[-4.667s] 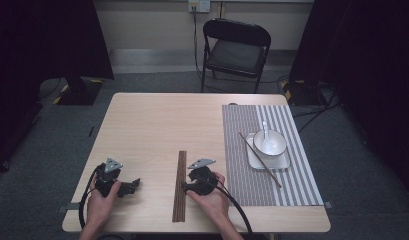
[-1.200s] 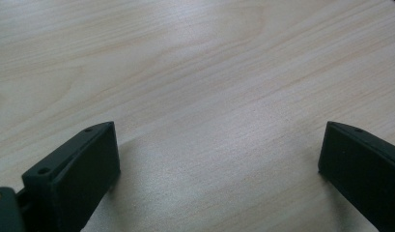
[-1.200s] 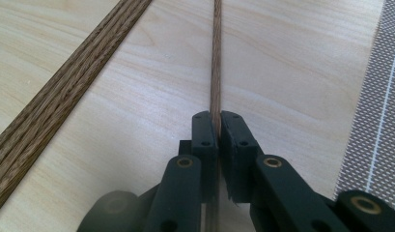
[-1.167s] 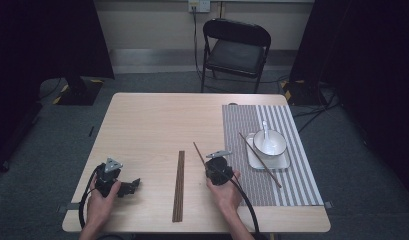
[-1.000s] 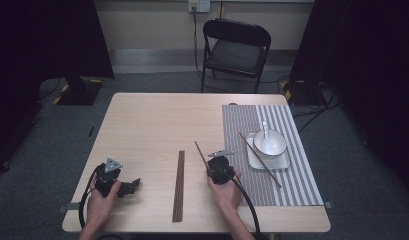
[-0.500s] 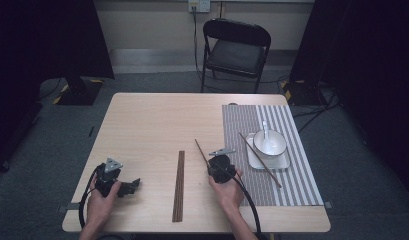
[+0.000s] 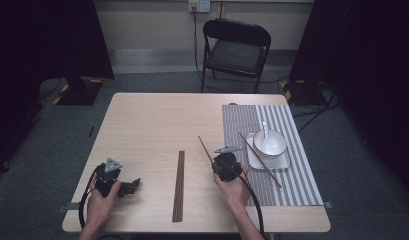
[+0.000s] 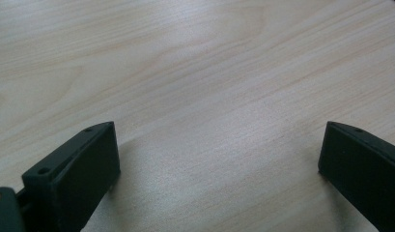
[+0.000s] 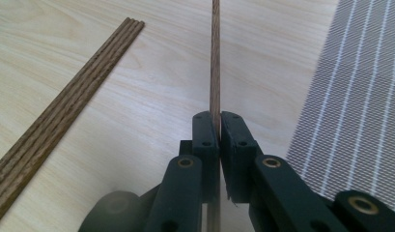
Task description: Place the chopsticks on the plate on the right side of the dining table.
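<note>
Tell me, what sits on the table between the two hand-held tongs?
In the high view, a row of wooden chopsticks lies on the table between the left tongs and the right tongs, which clamp a single chopstick.

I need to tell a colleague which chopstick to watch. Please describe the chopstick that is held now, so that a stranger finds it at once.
Start at the wooden table and find the striped mat on its right side. Just left of that mat, the right claw is shut on one thin brown chopstick. Unlike the bundle of sticks lying flat at the middle, and the chopstick across the tray, it stands alone, clamped in the claw.
</note>
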`<state>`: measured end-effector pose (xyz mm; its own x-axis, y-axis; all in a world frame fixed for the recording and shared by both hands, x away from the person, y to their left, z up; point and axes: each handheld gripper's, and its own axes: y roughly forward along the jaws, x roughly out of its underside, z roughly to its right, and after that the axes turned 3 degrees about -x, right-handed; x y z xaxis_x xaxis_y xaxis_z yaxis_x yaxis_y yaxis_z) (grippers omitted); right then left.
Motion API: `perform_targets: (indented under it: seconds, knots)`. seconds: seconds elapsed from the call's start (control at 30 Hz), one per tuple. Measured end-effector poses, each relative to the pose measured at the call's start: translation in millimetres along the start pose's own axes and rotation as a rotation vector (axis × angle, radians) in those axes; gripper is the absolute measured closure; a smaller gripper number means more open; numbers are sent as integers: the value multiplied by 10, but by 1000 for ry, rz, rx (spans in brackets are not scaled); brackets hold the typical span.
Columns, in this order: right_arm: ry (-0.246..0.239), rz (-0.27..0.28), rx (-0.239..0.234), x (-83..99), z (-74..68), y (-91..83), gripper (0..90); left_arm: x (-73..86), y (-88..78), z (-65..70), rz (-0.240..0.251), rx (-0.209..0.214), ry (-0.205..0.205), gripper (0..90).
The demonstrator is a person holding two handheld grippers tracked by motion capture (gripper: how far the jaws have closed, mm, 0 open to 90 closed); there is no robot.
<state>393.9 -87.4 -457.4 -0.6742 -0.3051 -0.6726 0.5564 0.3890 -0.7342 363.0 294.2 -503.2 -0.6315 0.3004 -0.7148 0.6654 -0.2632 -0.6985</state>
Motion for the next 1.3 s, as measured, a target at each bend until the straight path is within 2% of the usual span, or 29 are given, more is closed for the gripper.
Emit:
perform_targets:
  seconds: [0.33, 0.37, 0.67, 0.73, 0.83, 0.87, 0.9, 0.93, 1.3]
  knots:
    - [32, 5, 28, 53, 273, -146, 855, 0, 0, -1, 1, 1, 1, 3]
    - [33, 9, 35, 60, 340, -185, 855, 0, 0, -1, 1, 1, 1, 3]
    - [43, 7, 60, 55, 505, -276, 855, 0, 0, -1, 0, 1, 1, 3]
    - [43, 5, 73, 42, 583, -315, 855, 0, 0, -1, 0, 1, 1, 3]
    - [53, 3, 69, 46, 638, -326, 855, 0, 0, -2, 0, 2, 1, 3]
    - [56, 2, 72, 51, 655, -327, 855, 1, 6, 6, 6, 5, -12, 3]
    - [66, -2, 76, 63, 691, -327, 855, 0, 1, -1, 0, 5, -1, 1]
    - [72, -3, 81, 73, 731, -329, 855, 1, 6, 6, 6, 5, -11, 1]
    - [95, -29, 112, 73, 910, -333, 855, 1, 6, 6, 7, 5, -12, 1]
